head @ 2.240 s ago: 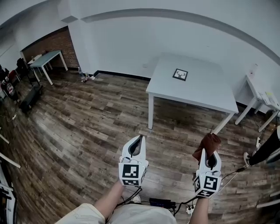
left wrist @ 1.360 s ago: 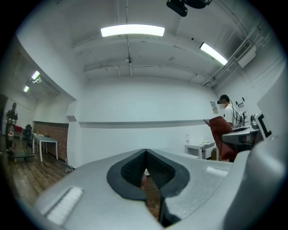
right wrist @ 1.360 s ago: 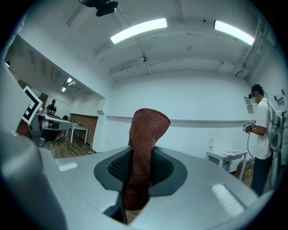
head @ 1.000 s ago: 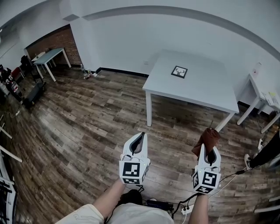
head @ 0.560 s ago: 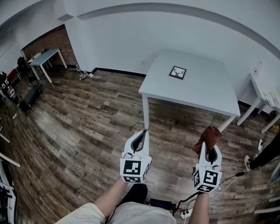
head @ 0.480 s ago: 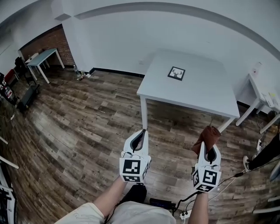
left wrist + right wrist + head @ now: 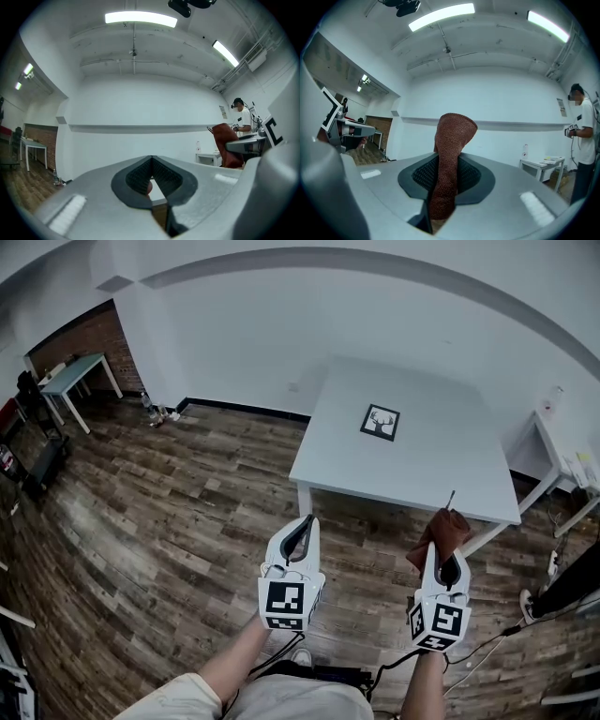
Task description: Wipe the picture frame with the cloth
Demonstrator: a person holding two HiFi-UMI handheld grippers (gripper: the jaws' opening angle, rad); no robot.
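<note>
Head view: the picture frame [image 7: 380, 422] lies flat on the white counter [image 7: 427, 474], toward 1 o'clock of centre, well apart from both grippers. The left gripper [image 7: 302, 522] is at 6 o'clock, over the wooden floor [image 7: 159, 512]. The right gripper [image 7: 446, 555] is at 4 o'clock, near the counter's front edge. Right gripper view: jaws clamped on the brown cloth [image 7: 449, 159], which stands up from between them, its top folded over. Left gripper view: jaws closed tip to tip, nothing held between them.
</note>
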